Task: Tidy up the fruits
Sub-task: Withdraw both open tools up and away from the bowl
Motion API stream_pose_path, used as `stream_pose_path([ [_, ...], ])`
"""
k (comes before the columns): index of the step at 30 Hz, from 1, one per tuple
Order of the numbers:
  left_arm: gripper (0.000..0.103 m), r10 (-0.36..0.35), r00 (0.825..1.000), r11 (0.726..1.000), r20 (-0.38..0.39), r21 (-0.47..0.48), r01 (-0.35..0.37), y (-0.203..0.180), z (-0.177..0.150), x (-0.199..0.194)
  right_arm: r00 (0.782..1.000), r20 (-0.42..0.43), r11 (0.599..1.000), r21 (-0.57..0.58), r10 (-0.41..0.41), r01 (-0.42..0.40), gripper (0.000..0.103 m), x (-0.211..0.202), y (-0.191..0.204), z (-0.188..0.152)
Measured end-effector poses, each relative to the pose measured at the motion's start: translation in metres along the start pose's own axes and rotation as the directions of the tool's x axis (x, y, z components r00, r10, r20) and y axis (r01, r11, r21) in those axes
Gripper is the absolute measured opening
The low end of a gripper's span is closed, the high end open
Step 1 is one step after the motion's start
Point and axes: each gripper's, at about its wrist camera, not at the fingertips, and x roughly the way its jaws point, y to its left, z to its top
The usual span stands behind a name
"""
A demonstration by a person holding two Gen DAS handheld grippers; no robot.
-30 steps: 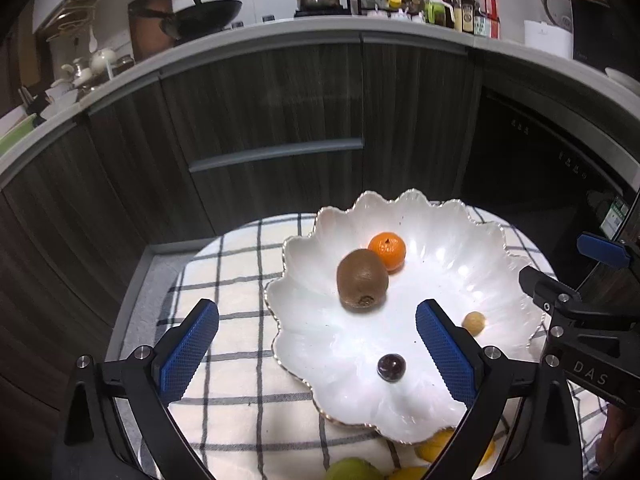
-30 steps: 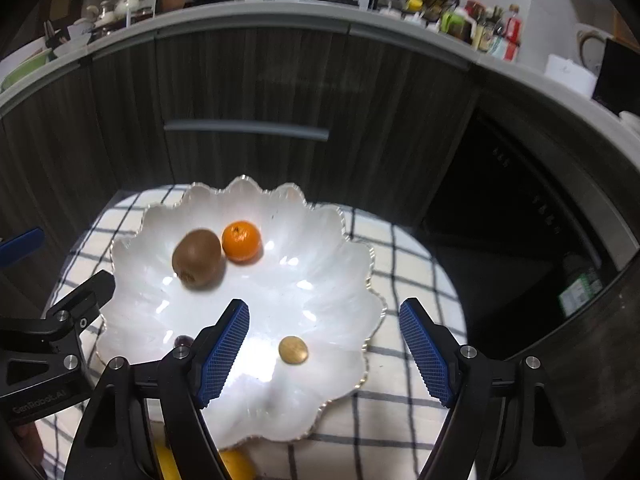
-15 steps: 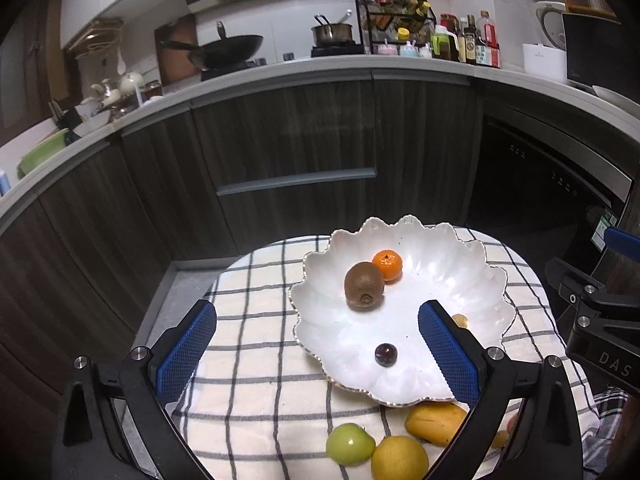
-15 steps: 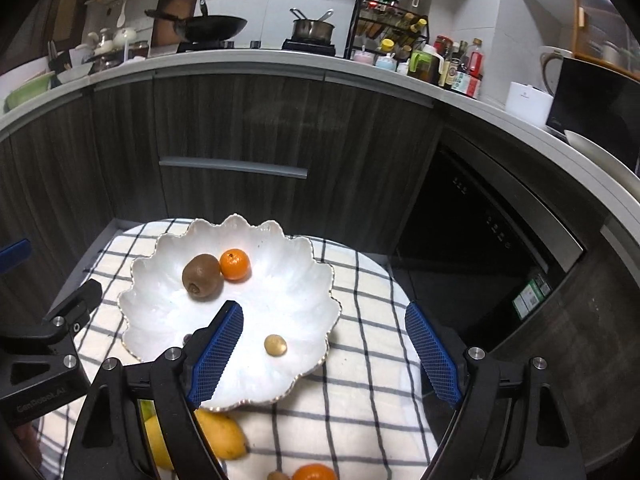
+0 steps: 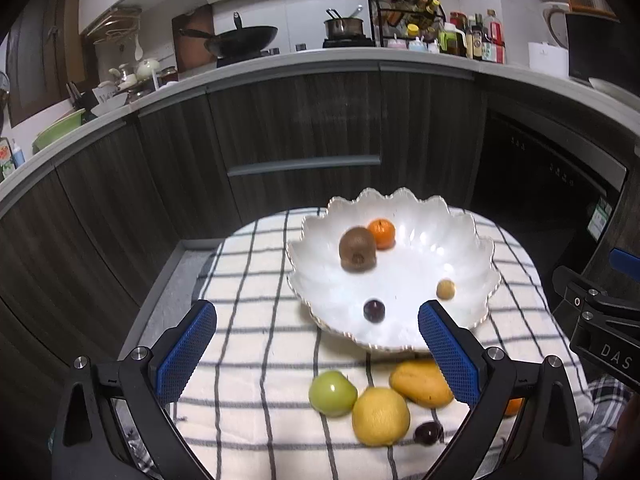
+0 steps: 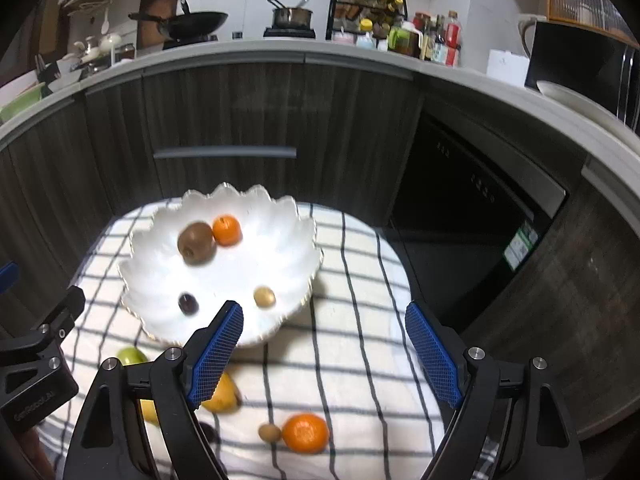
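A: Where is the fruit?

B: 4 pieces lie in the white bowl (image 5: 472,264): a kiwi (image 5: 357,249) touching a tangerine (image 5: 382,233), a dark plum (image 5: 374,310), a small tan fruit (image 5: 445,289). On the checked cloth (image 5: 256,320) near it: green apple (image 5: 332,393), lemon (image 5: 381,416), mango (image 5: 420,383).

A: And each hand-held gripper?

B: Left hand-held gripper (image 5: 316,354) and right hand-held gripper (image 6: 324,354) both gape wide, holding nothing.

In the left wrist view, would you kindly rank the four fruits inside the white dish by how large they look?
1. Kiwi
2. Mandarin, which sits slightly farther back, so the gap may be overstated
3. Dark grape and small yellow-brown fruit: these look about alike, and I would not rank them.
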Motion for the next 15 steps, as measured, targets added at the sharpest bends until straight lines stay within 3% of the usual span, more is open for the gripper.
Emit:
stream_pose_path([
  [15, 0.103, -0.008, 0.997, 0.999, -0.071, 0.035, 0.01, -0.02, -0.06, 0.008, 0.986, -0.164, 1.0, 0.018, 0.006, -0.003, 0.084, 0.035, -0.013, -0.067],
])
